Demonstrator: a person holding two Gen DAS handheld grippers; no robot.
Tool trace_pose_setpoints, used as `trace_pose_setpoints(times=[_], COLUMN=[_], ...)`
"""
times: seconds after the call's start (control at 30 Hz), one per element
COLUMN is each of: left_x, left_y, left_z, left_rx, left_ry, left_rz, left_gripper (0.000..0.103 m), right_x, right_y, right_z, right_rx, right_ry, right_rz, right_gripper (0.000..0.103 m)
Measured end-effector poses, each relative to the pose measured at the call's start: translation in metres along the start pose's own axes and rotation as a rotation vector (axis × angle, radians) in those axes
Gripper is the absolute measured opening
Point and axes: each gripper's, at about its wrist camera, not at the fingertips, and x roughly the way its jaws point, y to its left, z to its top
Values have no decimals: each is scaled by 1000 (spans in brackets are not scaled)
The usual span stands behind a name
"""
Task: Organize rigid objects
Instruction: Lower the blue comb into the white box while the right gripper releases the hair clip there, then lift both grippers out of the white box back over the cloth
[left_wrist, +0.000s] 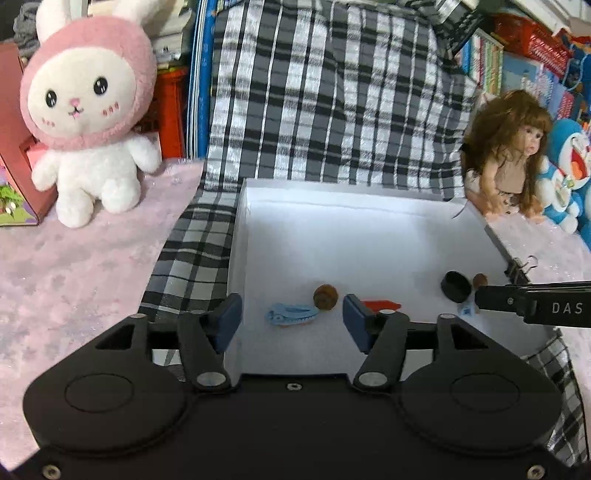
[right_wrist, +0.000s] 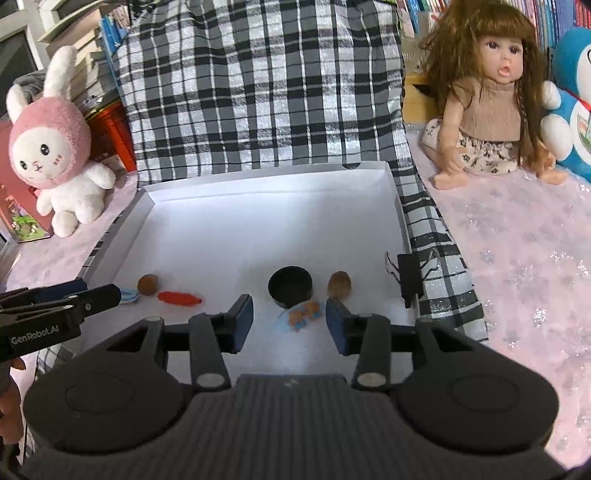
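Note:
A shallow white box (left_wrist: 332, 210) (right_wrist: 207, 236) lies on checked cloth. In it are a blue clip (left_wrist: 291, 314) (right_wrist: 129, 294), a brown walnut (left_wrist: 325, 296) (right_wrist: 148, 284), a red clip (left_wrist: 382, 305) (right_wrist: 179, 298), a black round cap (left_wrist: 456, 286) (right_wrist: 290, 286), a second walnut (left_wrist: 480, 279) (right_wrist: 340, 284) and a small blue-and-orange figure piece (right_wrist: 303, 314). My left gripper (left_wrist: 291, 323) is open above the blue clip. My right gripper (right_wrist: 290, 325) is open over the figure piece, just before the cap. Each gripper's fingers show in the other view (left_wrist: 491, 297) (right_wrist: 99, 295).
A pink-hooded plush rabbit (left_wrist: 88, 122) (right_wrist: 55, 155) sits at the left on pink cloth. A long-haired doll (left_wrist: 509, 158) (right_wrist: 491, 92) and a blue plush (left_wrist: 569, 170) (right_wrist: 572, 99) sit at the right. A black binder clip (right_wrist: 410, 277) grips the box's right wall. Books stand behind.

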Motion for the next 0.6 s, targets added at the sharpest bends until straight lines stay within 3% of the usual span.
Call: trace_pose_setpoints(times=[0.27, 0.6], left_x=[-36, -72], left_y=[-8, -24], left_z=[-13, -49], left_rx=[32, 97], left_ry=[-67, -129], left_rz=[-41, -78], left_gripper=[72, 74], right_x=[-28, -64], right_y=[3, 1], right_z=[-18, -48], right_rx=[-52, -96], right_ry=[-52, -112], right_rz=[33, 76], right_gripper=[64, 66])
